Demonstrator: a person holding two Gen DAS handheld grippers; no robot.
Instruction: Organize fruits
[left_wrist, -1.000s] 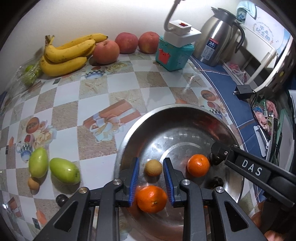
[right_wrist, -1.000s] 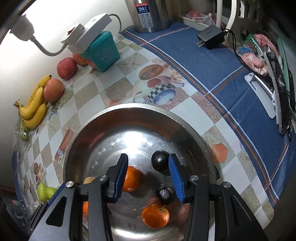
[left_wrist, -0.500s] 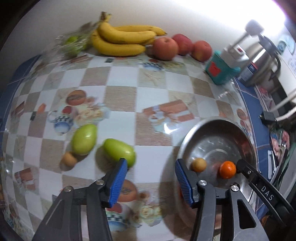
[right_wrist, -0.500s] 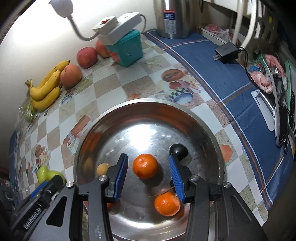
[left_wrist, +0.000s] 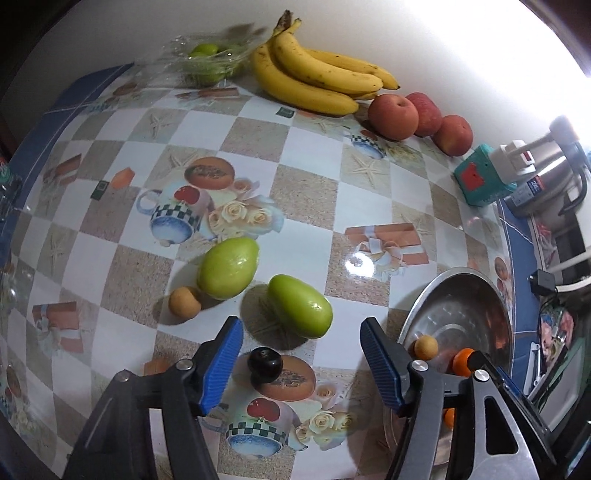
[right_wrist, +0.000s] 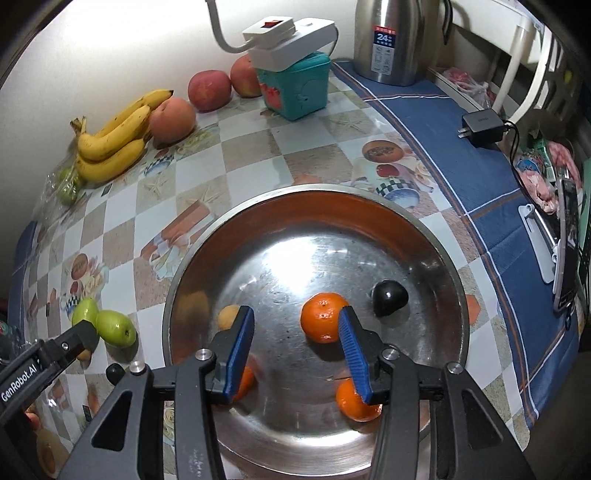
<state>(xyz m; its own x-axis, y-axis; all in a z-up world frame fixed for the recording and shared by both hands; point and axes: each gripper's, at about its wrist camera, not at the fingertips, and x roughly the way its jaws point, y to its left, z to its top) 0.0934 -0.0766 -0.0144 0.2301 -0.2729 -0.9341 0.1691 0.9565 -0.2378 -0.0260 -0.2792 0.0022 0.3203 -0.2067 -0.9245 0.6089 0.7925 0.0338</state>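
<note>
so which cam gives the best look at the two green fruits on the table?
Left wrist: the two green fruits lie large and unobstructed just ahead of the open left gripper. The right wrist view shows them small at its left edge, partly behind that gripper.

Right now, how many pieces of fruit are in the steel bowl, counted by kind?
Oranges: 3 (one partly hidden behind a jaw)
Dark round fruit: 1
Small tan fruit: 1
Total in the steel bowl: 5
</note>
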